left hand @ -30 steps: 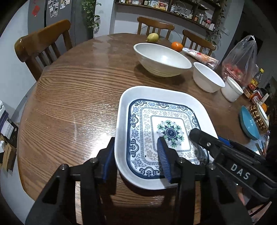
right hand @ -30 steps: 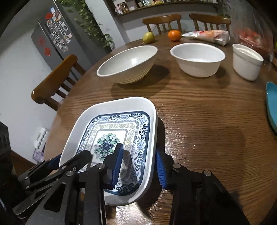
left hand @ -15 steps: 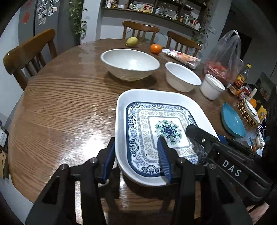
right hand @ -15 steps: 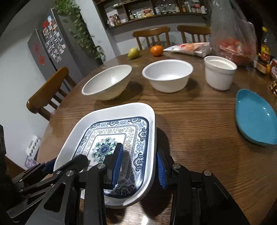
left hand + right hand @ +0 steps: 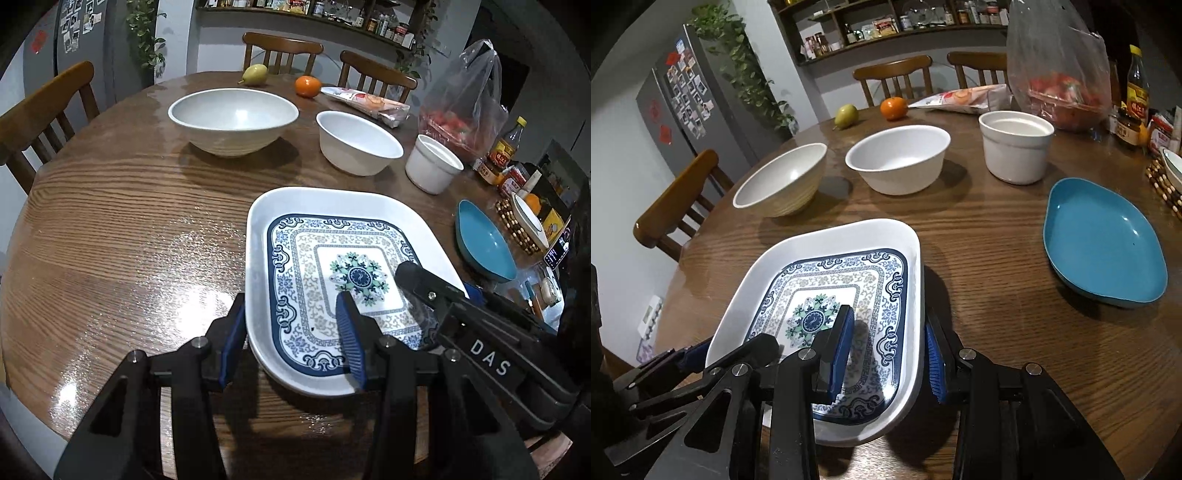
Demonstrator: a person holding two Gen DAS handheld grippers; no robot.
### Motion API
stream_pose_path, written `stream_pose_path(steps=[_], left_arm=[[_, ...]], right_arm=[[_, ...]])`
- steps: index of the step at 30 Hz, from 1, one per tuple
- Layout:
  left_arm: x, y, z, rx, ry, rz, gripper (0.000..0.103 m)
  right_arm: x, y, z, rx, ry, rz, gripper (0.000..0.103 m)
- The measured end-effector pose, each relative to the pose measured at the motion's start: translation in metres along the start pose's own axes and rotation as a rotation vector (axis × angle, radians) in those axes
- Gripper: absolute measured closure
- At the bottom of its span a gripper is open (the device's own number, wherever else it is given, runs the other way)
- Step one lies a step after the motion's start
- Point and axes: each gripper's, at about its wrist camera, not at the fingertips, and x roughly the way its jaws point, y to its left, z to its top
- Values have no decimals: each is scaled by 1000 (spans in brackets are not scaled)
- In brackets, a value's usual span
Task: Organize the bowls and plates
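1. The patterned plate (image 5: 332, 258) is held just above the worktop (image 5: 129, 240), pinched at its near rim by the left hand-held gripper (image 5: 291, 339) and at its right rim by the right hand-held gripper (image 5: 890, 354).
2. Both grips bite only the rim's edge, so a slip or tilt is risked.
3. Whether the plate's far edge clears the wood cannot be told; the blue dish (image 5: 1104, 240) may be struck if the plate is swung right.
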Motion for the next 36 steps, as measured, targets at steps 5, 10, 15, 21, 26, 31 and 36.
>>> stream_pose_path(steps=[5, 10, 15, 21, 26, 31, 36], left_arm=[[6, -4, -1, 0, 21, 8, 56], [13, -8, -1, 2, 45, 14, 57], [13, -12, 0, 16, 37, 39, 56], [-6, -18, 16, 9, -47, 59, 40], [-8, -42, 36, 19, -74, 7, 35], [11, -74, 52, 11, -23, -61, 35], [31, -114, 63, 41, 18, -91, 37]], right_arm=[[5, -5, -2, 8, 19, 0, 64], [9, -10, -2, 17, 33, 4, 63], [4, -14, 0, 15, 13, 7, 62], [-23, -17, 9, -12, -57, 0, 47], [-45, -38, 27, 24, -111, -10, 35], [-56, -75, 46, 89, -147, -59, 31], [-51, -124, 55, 198, -128, -121, 31]])
